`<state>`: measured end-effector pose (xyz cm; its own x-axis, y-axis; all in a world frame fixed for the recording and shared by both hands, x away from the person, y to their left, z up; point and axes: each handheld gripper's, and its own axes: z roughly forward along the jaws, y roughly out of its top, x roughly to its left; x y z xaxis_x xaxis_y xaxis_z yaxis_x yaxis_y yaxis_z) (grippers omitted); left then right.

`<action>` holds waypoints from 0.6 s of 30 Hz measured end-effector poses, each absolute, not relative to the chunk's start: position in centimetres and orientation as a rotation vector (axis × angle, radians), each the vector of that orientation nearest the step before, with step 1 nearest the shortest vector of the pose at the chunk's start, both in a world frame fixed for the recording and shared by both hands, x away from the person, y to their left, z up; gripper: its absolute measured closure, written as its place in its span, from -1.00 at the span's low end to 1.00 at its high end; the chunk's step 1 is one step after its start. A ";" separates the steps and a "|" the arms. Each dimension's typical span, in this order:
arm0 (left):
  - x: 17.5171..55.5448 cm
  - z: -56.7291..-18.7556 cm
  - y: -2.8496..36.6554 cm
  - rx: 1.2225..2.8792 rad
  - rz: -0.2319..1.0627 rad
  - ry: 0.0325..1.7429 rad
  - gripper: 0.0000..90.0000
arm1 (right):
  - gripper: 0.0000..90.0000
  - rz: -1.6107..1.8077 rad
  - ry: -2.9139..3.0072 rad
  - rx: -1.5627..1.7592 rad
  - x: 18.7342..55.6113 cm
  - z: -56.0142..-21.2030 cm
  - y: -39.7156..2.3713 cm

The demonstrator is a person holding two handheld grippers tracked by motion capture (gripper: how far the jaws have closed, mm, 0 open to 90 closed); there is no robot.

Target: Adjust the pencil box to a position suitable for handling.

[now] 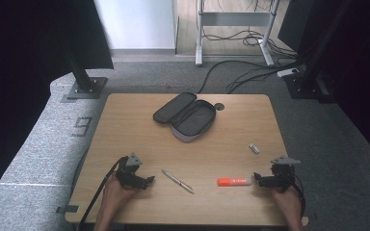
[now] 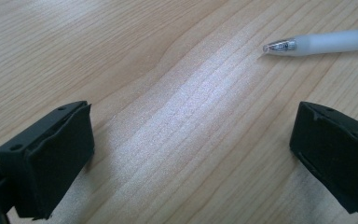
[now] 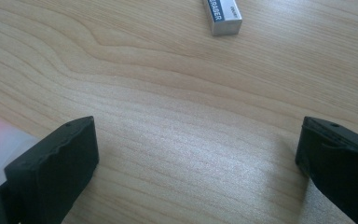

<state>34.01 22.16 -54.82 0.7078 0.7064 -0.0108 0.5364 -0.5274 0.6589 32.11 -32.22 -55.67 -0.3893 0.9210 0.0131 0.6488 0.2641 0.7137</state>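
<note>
Both grippers' fingers spread, empty, pen (image 2: 324,43) cut off, marker (image 3: 0,144) half hidden

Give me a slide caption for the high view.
Open pencil case at the table's far side; pen, orange marker and eraser lie between two open grippers.

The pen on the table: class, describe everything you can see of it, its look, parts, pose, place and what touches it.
The pen is slim, with a frosted, translucent whitish barrel that looks plastic and a shiny metal-looking cone tip. It lies flat on the wooden table, slanted in the high view, near the front edge, between the left gripper and the orange marker. Nothing but the table touches it; the open jaws stand apart from it.
</note>
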 end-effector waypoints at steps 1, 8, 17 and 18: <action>34.0 -54.8 22.2 2.263 0.340 0.942 -1.00 | -1.00 0.907 2.135 1.423 32.1 -55.7 -32.2; 34.1 -54.8 22.1 2.261 0.339 0.944 -1.00 | -1.00 0.907 2.135 1.423 32.1 -55.7 -32.2; 34.1 -54.7 22.1 2.277 0.333 0.940 -1.00 | -1.00 0.907 2.135 1.423 32.1 -55.7 -32.2; 34.1 -54.7 22.1 2.278 0.332 0.938 -0.99 | -1.00 0.907 2.135 1.423 32.1 -55.7 -32.2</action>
